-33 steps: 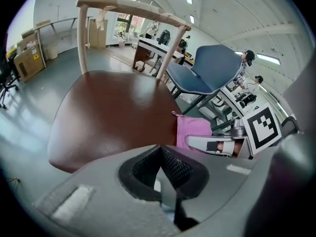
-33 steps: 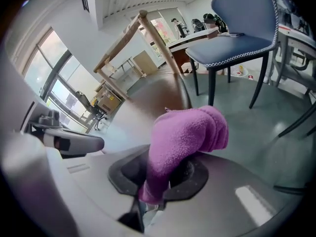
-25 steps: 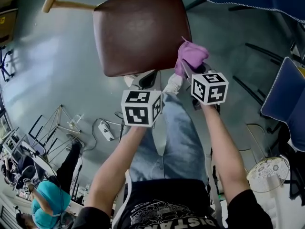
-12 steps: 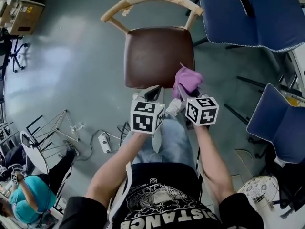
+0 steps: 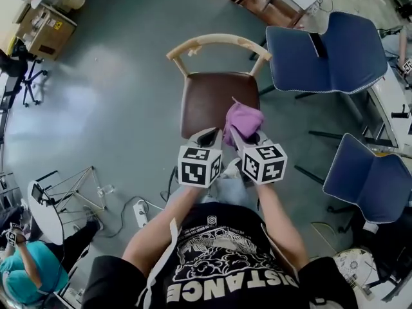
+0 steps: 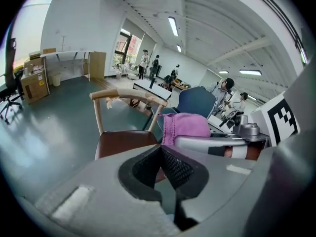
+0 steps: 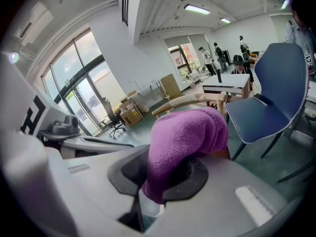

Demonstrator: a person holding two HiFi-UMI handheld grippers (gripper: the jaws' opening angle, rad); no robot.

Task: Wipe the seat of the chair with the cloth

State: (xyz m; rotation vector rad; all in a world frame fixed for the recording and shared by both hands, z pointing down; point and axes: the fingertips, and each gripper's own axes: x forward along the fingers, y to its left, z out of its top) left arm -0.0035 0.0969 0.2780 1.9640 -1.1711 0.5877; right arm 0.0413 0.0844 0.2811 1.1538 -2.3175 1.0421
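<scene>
Head view shows my right gripper (image 5: 238,134) holding the soft purple cloth (image 5: 243,116) up over the front corner of the wooden chair's (image 5: 215,42) brown padded seat (image 5: 209,98). Its jaws squeeze the cloth tight. My left gripper (image 5: 207,136) waits by the seat's front edge, jaws pressed together on nothing. I think wiping has not started. Next I must lower the cloth onto the seat and rub.
</scene>
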